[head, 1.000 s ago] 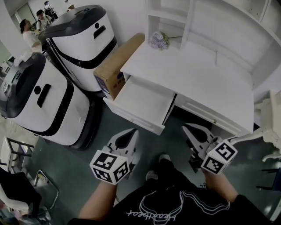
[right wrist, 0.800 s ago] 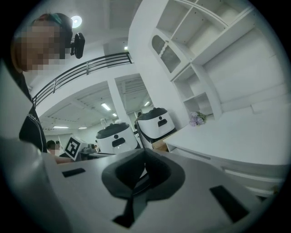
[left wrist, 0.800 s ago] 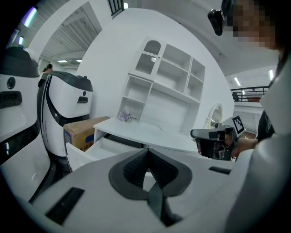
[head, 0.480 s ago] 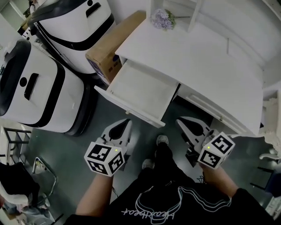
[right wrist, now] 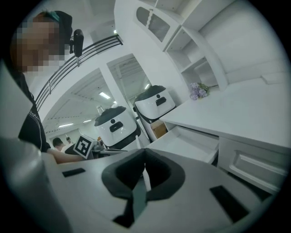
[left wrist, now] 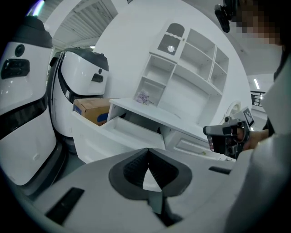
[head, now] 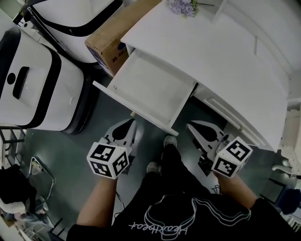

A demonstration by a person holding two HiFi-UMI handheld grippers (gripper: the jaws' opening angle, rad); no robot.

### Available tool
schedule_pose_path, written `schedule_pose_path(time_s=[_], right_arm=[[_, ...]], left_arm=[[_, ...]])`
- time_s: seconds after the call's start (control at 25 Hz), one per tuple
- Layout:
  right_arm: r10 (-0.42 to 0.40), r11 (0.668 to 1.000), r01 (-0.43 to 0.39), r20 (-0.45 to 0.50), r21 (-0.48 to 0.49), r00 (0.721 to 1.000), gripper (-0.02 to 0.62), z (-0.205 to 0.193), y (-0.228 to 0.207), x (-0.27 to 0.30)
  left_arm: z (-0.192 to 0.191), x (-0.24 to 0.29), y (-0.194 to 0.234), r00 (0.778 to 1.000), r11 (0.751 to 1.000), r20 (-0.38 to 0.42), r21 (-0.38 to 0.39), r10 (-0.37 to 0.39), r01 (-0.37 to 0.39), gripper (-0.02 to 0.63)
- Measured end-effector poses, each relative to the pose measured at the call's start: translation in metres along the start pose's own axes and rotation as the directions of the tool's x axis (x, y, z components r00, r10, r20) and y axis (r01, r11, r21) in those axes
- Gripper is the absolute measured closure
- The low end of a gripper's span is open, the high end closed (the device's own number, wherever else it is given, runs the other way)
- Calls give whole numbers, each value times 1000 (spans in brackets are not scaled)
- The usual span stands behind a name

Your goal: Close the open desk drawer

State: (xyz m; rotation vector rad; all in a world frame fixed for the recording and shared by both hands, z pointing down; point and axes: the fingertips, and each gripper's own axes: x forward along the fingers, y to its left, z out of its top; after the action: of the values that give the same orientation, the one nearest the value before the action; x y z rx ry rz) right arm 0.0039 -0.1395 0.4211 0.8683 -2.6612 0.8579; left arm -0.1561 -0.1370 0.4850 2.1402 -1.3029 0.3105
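Ahead and to the left of the left gripper [head: 127, 123]: a large white machine [head: 33, 89] with black trim and a dark handle recess on its lid, standing on the grey floor [head: 80, 155].

Further ahead on the same side: a second machine [head: 70, 16] of like pattern, just beside the first.

Ahead of the left gripper, against the second machine: a brown cardboard box [head: 110, 40] with a blue mark on its near end.

Well ahead, between the lines of the left gripper and the right gripper [head: 190, 125]: a small bunch of pale purple flowers [head: 181, 6].

Behind the flowers: white open shelving [left wrist: 186, 63], several compartments high.

Behind and left of the left gripper: a metal-framed chair [head: 42, 174], partly cut off.
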Motion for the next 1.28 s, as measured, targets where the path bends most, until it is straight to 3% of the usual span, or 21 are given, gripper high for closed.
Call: schedule_pose_path(time_s=[0.36,1.28], right_arm=[[25,1000,-25,-47,13,999,589,-8,-16,18],[21,998,-16,-90,61,996,588,-19,-35,20]], left_arm=[[-21,27,27,999,999,-40,-18,37,-38,603],[-27,52,34,996,1000,-81,-18,24,-26,603]])
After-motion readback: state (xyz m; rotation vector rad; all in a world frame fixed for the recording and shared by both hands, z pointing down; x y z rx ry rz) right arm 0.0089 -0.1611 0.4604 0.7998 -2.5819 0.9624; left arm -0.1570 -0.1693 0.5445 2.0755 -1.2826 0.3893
